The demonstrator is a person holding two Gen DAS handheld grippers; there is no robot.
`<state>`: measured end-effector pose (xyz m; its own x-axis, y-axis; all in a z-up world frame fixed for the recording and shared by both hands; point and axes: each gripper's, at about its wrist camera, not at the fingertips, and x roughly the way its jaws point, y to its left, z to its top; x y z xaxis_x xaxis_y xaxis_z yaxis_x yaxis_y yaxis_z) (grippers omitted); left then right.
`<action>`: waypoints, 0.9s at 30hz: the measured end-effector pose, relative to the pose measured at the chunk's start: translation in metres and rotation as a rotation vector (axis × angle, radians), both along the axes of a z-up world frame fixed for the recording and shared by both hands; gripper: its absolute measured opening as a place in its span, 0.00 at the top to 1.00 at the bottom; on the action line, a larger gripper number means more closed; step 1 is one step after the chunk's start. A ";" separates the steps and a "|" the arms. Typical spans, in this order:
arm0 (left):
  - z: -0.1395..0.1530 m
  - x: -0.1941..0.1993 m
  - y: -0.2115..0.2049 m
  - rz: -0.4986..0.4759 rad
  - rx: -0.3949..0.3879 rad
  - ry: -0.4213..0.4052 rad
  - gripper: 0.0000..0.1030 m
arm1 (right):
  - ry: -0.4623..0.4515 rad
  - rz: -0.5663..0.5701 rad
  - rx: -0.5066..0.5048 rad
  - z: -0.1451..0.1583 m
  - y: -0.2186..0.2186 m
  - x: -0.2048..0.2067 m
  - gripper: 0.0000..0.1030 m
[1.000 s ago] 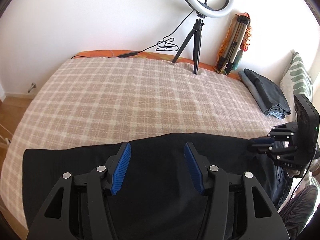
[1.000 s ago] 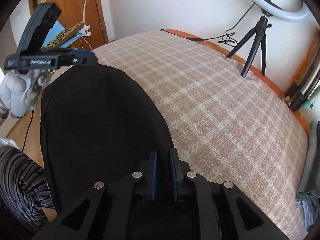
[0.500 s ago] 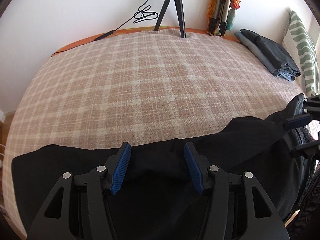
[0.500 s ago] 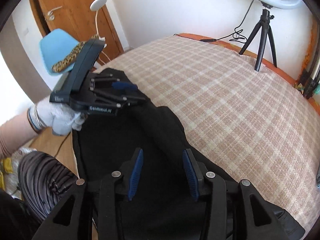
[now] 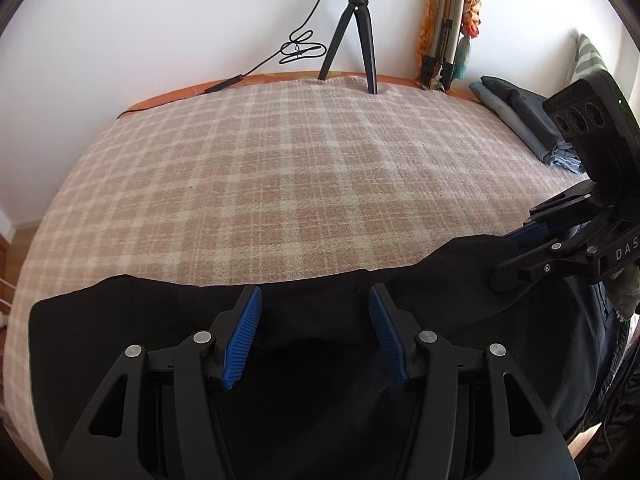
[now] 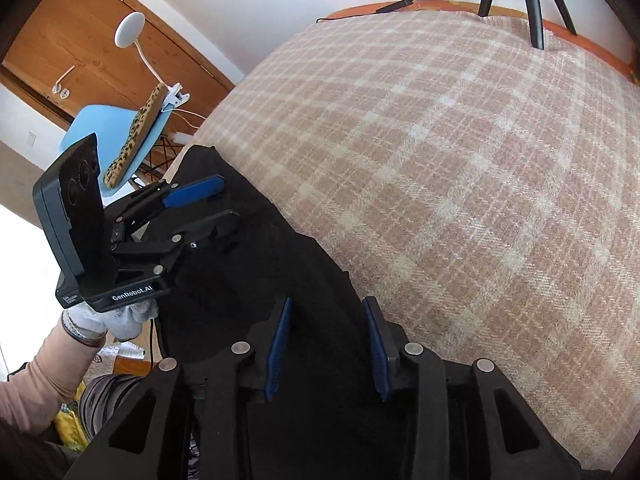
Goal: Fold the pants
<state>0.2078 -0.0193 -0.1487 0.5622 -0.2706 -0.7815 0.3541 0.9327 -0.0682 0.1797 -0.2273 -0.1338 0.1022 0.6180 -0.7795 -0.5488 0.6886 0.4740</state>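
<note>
**Guide:** Both sets of jaws stand apart, clamped on nothing. Our left gripper [image 5: 314,334] and our right gripper [image 6: 326,346] hover just above the black pants [image 5: 160,320].

**Listener:** Where do the pants lie?

**Guide:** Along the near edge of the bed [image 5: 280,168], which has a pink and cream checked cover. They stretch in a long dark band from side to side, and part of the cloth seems to hang over the near edge toward us. Our left gripper sits over the middle of the band; our right gripper sits over the end farther from the blue chair [image 6: 116,140] that stands beyond the bed's corner.

**Listener:** What else is on the bed?

**Guide:** At the far edge of the bed, by the wall, a ring-light tripod [image 5: 354,36]. At the bed's right end, a stack of folded clothes [image 5: 520,120], well apart from the pants.

**Listener:** How should we do this step well?

**Guide:** We judge the fold is only beginning. We should lower each gripper onto an edge of the cloth, pinch all its layers rather than only the top one, and lift both ends level, so the fold lands square. Black on black hides the seams, so we cannot tell where the waistband is.
</note>
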 end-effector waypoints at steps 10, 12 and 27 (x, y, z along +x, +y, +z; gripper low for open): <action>0.026 -0.021 0.114 0.324 -0.036 -0.060 0.47 | -0.394 -0.044 -0.216 0.045 0.005 -0.006 0.89; 0.021 -0.023 0.138 0.397 -0.039 -0.040 0.47 | -0.416 -0.049 -0.301 0.037 0.019 0.003 0.88; 0.002 -0.103 0.256 0.657 -0.243 0.046 0.40 | -0.416 -0.197 -0.302 0.051 -0.021 -0.051 0.48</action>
<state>0.1053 0.2363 -0.1471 0.6372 -0.0560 -0.7687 -0.2862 0.9089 -0.3034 0.1292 -0.2482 -0.0824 0.5307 0.3110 -0.7885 -0.4948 0.8690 0.0097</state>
